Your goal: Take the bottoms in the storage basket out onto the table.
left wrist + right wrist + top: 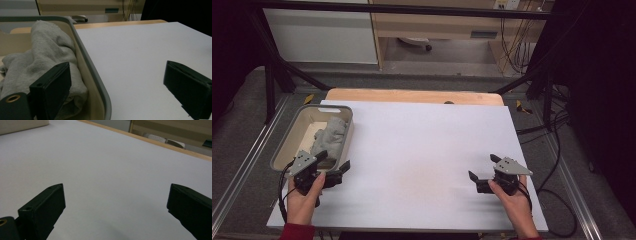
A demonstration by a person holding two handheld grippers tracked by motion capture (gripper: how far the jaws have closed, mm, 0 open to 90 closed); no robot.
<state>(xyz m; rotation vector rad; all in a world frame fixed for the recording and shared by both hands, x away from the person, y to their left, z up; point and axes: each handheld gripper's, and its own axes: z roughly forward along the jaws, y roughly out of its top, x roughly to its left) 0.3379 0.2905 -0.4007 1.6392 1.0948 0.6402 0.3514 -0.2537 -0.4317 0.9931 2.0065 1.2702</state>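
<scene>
A beige bin (292, 132) with a grey rim (88, 65) stands at the table's left edge, and a crumpled grey cloth (330, 134) (45, 56) lies inside it. My left gripper (333, 160) (120, 86) is open at the bin's near right corner. One jaw hangs over the cloth and the other over the white table top, so the bin wall runs between them, and nothing is gripped. Far from the bin, at the near right of the table, my right gripper (483, 167) (117, 206) is open over bare white surface.
The white sheet (422, 150) covers most of the table, with a wooden strip (412, 96) showing along the far edge. A black frame and cables (557, 130) stand at the right. The bin's beige wall (22, 125) appears far off in the right gripper view.
</scene>
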